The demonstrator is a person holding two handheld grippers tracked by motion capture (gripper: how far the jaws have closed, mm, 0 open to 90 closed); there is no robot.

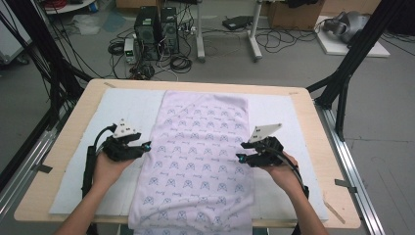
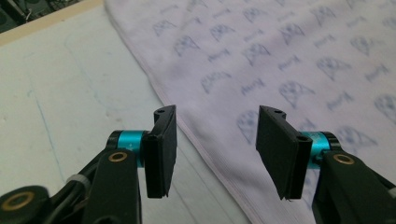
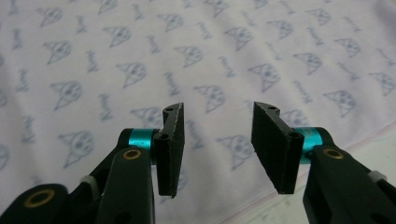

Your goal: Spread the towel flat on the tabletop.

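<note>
- Right, high view: the pale lilac printed cloth [image 1: 198,161] lies flat down the middle of the white mat [image 1: 73,191], near end draped over the table's [image 1: 313,122] front edge. Left gripper [image 1: 145,146] and right gripper [image 1: 240,157] flank its long edges, both empty.
- Left gripper view: jaws spread, hem [image 2: 196,140] running between them. Drop lower and catch that edge only, not the mat.
- Right gripper view: jaws spread above the print, hem [image 3: 327,154] off to the side. I'd shift outward first, then pinch level with the left.

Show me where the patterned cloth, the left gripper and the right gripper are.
patterned cloth [image 1: 200,147]: high view, middle of the fabric.
left gripper [image 1: 148,146]: high view, between its jaw tips.
right gripper [image 1: 238,157]: high view, between its jaw tips.
</note>
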